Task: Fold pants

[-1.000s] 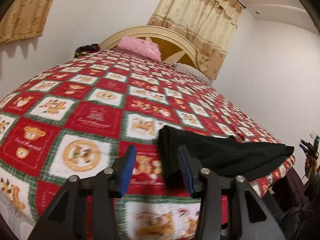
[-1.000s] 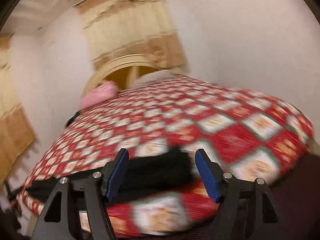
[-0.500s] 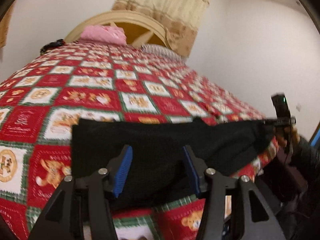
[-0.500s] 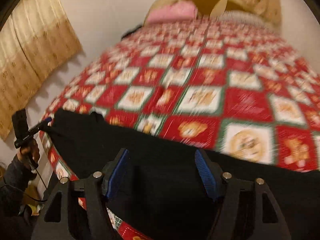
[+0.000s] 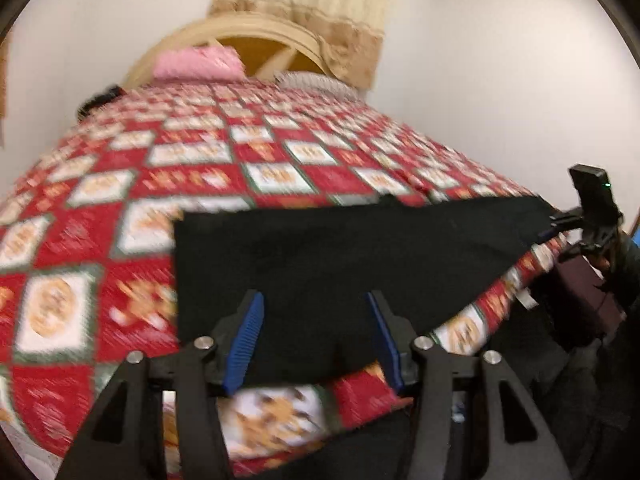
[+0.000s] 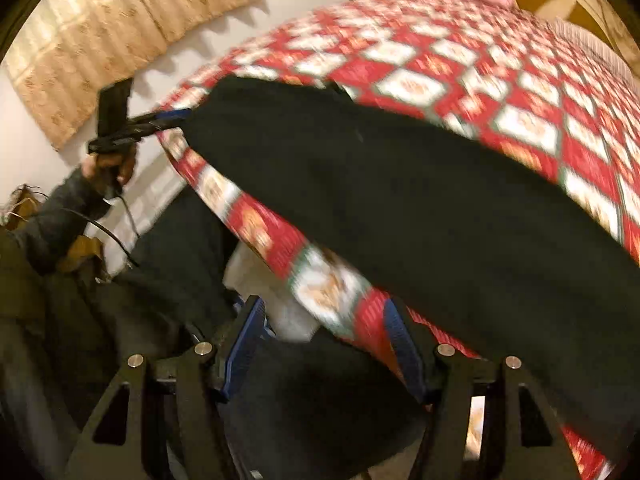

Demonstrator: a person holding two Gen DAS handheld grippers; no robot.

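Bed (image 5: 280, 152) with red patchwork quilt fills mid-frame; its far half lies bare up to the headboard. Black pants (image 5: 340, 256) lie flat along the near edge, lower centre, right end at the corner. Left gripper (image 5: 316, 332), jaws just opening, spread over the pants' near hem, nothing pinched. Right gripper (image 6: 326, 344) spread at the quilt's overhanging edge, empty.

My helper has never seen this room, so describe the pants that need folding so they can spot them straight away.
Start at the big bed with the red and white checked quilt and go to its near edge, away from the pink pillow. The black pants lie spread flat along that edge. They are the only plain dark item on the patterned cover.
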